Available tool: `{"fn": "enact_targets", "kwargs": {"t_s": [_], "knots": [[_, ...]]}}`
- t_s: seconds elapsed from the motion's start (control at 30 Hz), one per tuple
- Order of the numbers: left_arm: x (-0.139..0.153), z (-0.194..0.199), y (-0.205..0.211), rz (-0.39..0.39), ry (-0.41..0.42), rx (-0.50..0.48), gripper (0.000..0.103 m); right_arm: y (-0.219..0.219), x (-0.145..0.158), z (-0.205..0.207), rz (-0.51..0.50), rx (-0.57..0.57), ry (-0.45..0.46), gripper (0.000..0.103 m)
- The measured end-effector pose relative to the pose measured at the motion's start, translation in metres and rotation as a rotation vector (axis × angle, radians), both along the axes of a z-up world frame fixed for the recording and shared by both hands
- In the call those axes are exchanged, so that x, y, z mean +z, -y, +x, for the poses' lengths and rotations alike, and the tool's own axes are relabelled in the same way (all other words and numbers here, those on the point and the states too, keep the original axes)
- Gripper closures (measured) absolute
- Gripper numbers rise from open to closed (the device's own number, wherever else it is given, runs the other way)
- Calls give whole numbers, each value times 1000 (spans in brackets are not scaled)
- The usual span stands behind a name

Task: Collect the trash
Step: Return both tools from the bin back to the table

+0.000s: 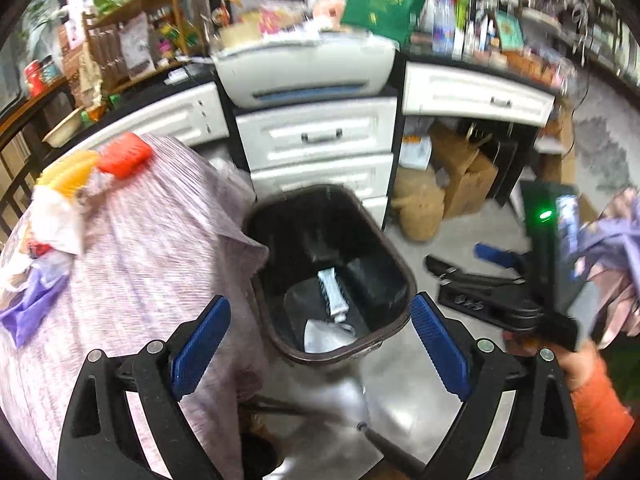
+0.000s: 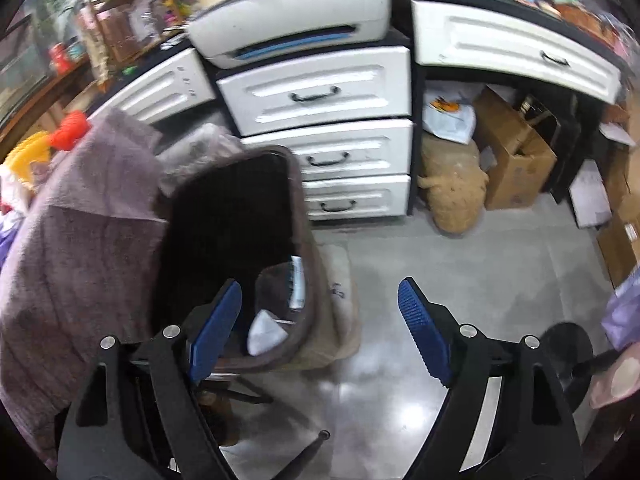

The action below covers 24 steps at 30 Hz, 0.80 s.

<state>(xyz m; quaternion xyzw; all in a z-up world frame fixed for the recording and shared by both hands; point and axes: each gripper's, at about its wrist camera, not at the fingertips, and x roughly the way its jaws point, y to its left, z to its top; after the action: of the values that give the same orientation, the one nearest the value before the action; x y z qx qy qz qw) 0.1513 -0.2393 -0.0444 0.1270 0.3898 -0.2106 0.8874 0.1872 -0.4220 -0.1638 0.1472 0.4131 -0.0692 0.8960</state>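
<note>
A dark brown trash bin [image 1: 396,268] stands on the floor beside a cloth-covered table [image 1: 132,280]. Inside it lie a white tube [image 1: 332,294] and a crumpled white piece [image 1: 324,336]. My left gripper [image 1: 320,344] is open and empty, above the bin's near rim. My right gripper [image 2: 320,328] is open and empty, just right of the bin [image 2: 296,208]; it also shows at the right of the left wrist view [image 1: 496,256]. More trash [image 1: 44,240], with wrappers and a purple bag, lies on the table at far left.
White drawers [image 1: 320,140] with a printer [image 1: 304,68] on top stand behind the bin. Cardboard boxes [image 2: 516,160] and a tan stuffed toy [image 2: 452,192] sit under the desk. An orange brush [image 1: 124,156] lies on the table. The floor [image 2: 460,264] is grey tile.
</note>
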Motion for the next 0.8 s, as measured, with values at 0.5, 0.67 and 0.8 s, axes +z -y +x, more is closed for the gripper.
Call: {"fn": "enact_targets", "kwargs": {"t_s": [0.5,0.67,0.8], "knots": [[29,-2,-135,-51,97,202,11,-88,85,24,22,265,176,23],[21,-1,-196,-48,86,329,11,-142,109,37,29,433,221,23],[21,1,-240,-61,81,423,11,-191,121,46,32,560,244,23]]}}
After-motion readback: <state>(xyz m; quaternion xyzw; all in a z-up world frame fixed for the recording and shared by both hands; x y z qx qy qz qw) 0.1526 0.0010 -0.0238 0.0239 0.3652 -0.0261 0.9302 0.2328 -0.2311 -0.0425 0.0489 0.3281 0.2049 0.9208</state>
